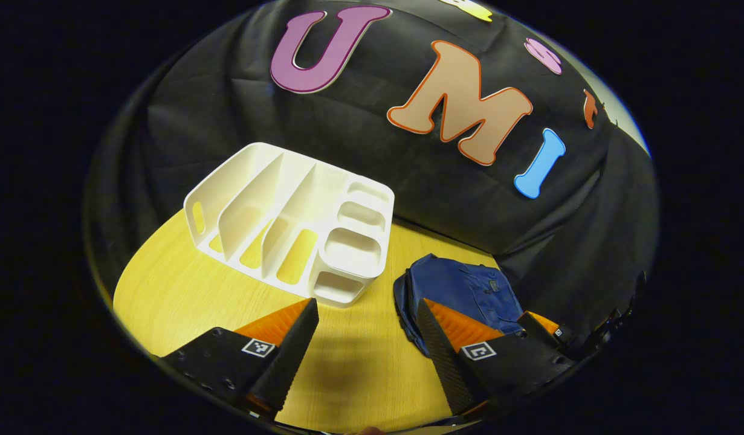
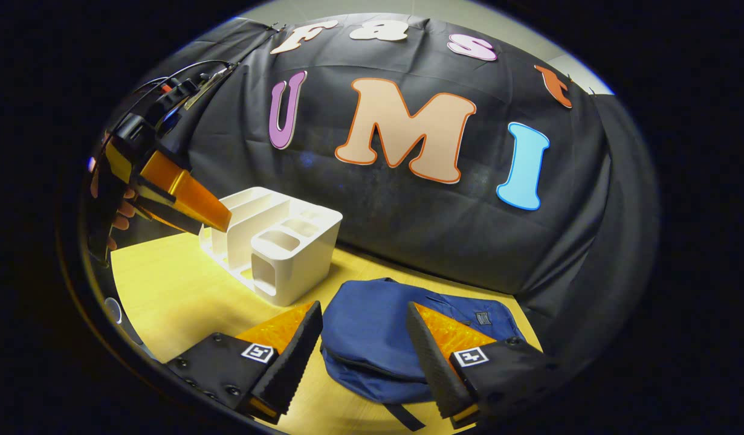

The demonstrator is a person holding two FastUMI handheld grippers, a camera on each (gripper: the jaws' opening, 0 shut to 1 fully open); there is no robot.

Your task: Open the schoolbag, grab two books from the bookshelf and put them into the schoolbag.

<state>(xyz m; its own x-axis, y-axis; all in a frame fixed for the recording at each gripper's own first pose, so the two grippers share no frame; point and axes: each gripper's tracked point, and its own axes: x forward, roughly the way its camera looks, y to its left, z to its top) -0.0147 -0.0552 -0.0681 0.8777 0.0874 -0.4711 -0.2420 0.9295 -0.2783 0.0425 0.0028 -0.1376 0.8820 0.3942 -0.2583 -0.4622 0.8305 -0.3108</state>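
A white bookshelf (image 1: 293,229) with slanted dividers and small front bins stands on the yellow table (image 1: 184,290); the slots I can see are bare. My left gripper (image 1: 365,314) hovers open above the table in front of it, holding nothing. A dark blue schoolbag (image 1: 462,284) lies flat to its right. In the right gripper view the schoolbag (image 2: 378,314) lies just beyond my right gripper (image 2: 364,320), which is open and holds nothing. The bookshelf (image 2: 275,241) stands to the left, and the left gripper (image 2: 166,181) hangs above it in a hand (image 2: 121,214).
The black cloth wall (image 2: 408,229) closes off the table right behind the bookshelf and the schoolbag. Bare tabletop (image 2: 166,290) lies to the left of the bookshelf and in front of it. A strap (image 2: 405,417) trails from the bag's near edge.
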